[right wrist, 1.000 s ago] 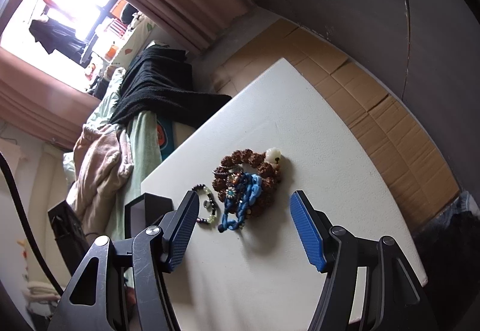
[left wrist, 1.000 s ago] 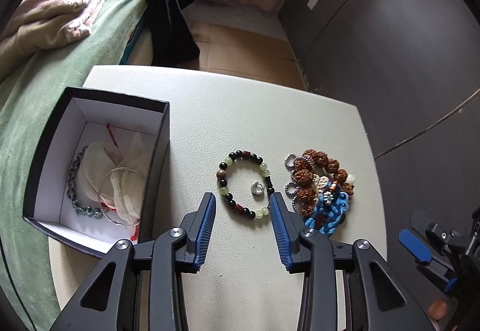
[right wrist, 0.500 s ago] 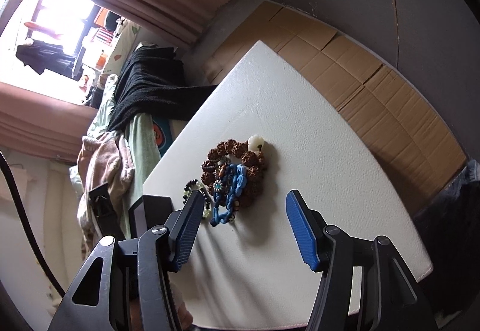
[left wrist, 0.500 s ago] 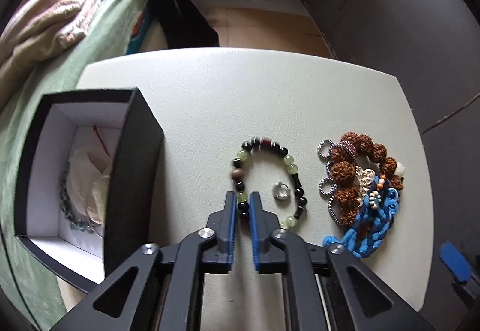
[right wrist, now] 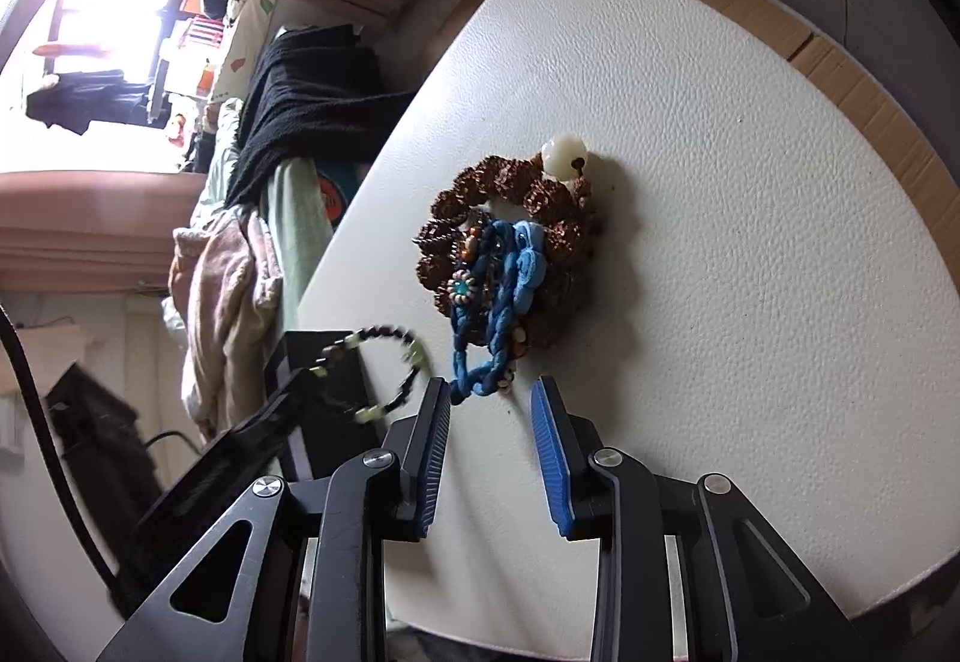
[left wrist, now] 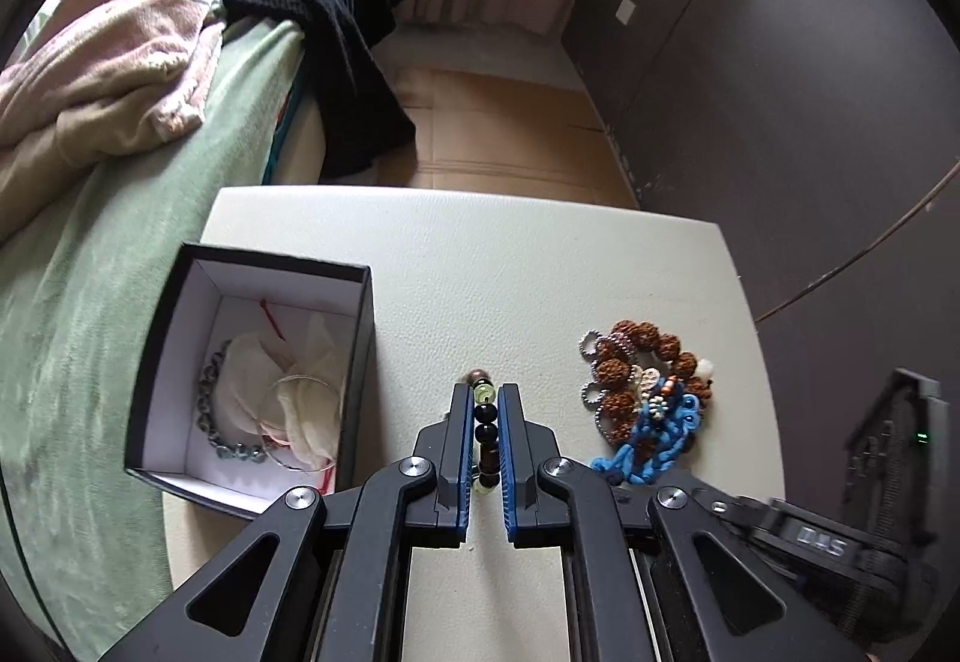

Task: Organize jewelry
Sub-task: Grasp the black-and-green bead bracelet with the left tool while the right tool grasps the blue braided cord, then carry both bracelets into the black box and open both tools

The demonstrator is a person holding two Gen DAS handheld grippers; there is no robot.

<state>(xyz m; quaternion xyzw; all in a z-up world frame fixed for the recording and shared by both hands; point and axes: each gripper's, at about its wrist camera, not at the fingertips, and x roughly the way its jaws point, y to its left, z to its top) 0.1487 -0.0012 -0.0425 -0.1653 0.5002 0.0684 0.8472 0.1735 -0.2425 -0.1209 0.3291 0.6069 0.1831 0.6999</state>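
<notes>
A: Item one, left tongs (left wrist: 485,410)?

B: Clamped on my beaded bracelet (left wrist: 485,425), now lifted off the desk (left wrist: 540,266); half a second ago it lay flat. The black box (left wrist: 360,356) sits just to my left, open side up.

A: Right tongs (right wrist: 489,401)?

B: Spread apart, hovering at the near end of the blue cord bracelet (right wrist: 501,296) atop the brown seed-bead bracelet (right wrist: 540,206), nearer than before.

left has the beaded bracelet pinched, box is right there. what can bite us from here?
1. The left gripper pinches the beaded bracelet by only a few beads; the loop dangles in the right wrist view and could slip free or catch the black box wall.
2. The right gripper, jaws open, sits at the blue cord tangled with the brown beads; lifting one may drag both.
</notes>
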